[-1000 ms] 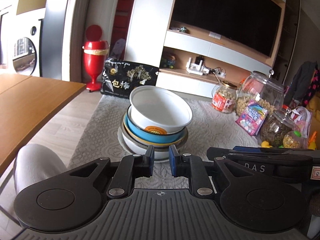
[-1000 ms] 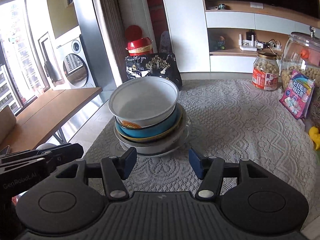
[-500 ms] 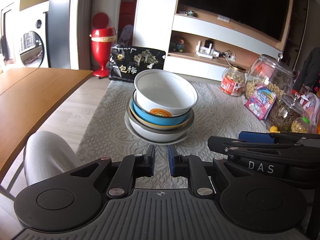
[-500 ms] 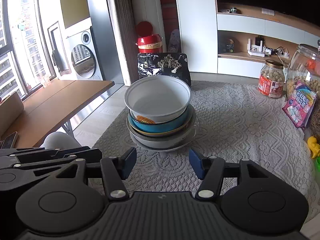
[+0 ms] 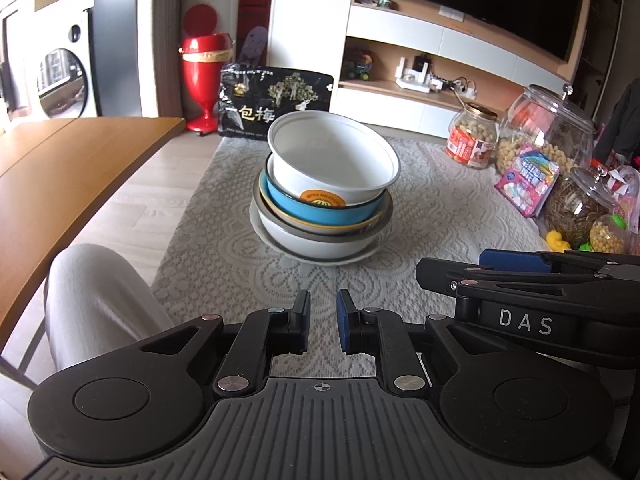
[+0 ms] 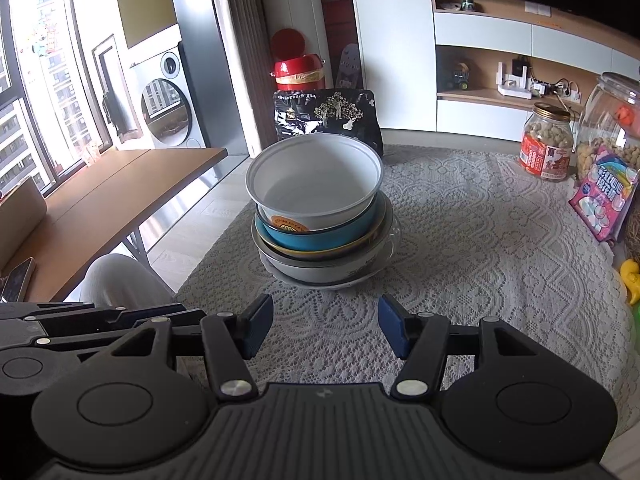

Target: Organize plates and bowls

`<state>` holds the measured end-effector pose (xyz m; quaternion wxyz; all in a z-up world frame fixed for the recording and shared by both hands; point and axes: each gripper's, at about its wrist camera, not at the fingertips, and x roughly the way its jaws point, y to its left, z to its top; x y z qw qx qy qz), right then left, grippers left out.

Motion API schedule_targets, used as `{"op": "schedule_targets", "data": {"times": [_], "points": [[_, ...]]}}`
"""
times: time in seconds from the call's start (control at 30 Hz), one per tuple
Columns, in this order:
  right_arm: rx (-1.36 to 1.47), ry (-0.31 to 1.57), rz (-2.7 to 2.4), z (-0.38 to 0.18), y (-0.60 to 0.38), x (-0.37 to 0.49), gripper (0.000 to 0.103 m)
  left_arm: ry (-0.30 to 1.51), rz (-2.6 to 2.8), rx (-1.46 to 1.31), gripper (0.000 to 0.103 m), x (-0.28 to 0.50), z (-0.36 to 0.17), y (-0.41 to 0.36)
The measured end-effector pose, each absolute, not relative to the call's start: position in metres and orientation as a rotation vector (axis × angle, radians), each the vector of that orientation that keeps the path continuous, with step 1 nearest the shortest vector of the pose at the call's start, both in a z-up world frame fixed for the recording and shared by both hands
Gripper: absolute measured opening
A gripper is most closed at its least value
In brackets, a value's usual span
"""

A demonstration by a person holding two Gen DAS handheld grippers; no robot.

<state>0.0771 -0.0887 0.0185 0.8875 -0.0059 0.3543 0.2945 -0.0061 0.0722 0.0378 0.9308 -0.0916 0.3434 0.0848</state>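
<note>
Looked near done: the bowls and plates (image 5: pixel 326 204) sat nested in one stack mid-way along the lace-covered surface (image 5: pixel 440 216), white bowl (image 6: pixel 314 178) on top, tilted. Left tool (image 5: pixel 322 318) was nearly closed and empty; right tool (image 6: pixel 326 322) stood moderately wide, empty, both short of the stack. Only the right view showed the phone (image 6: pixel 18 278) and window; the left showed the seed jar (image 5: pixel 576 210).

— Count the stack (image 6: pixel 320 220) for me!
— One white bowl (image 6: pixel 316 178) on top, one blue bowl (image 6: pixel 320 236) under it, then more rims I can't separate, on one white plate (image 6: pixel 394 236).
— Jars?
— One nut jar (image 6: pixel 546 146), one big glass jar (image 6: pixel 610 116), and one pink packet (image 6: pixel 604 196).
</note>
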Motion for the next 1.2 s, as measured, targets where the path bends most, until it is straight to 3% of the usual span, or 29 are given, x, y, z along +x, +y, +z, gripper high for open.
{"op": "schedule_targets", "data": {"times": [1.2], "points": [[-0.009,0.738,0.614,0.0185,-0.0898,0.0743,0.059,0.705,0.169,-0.189,0.017,-0.0064,0.0373,0.0719]]}}
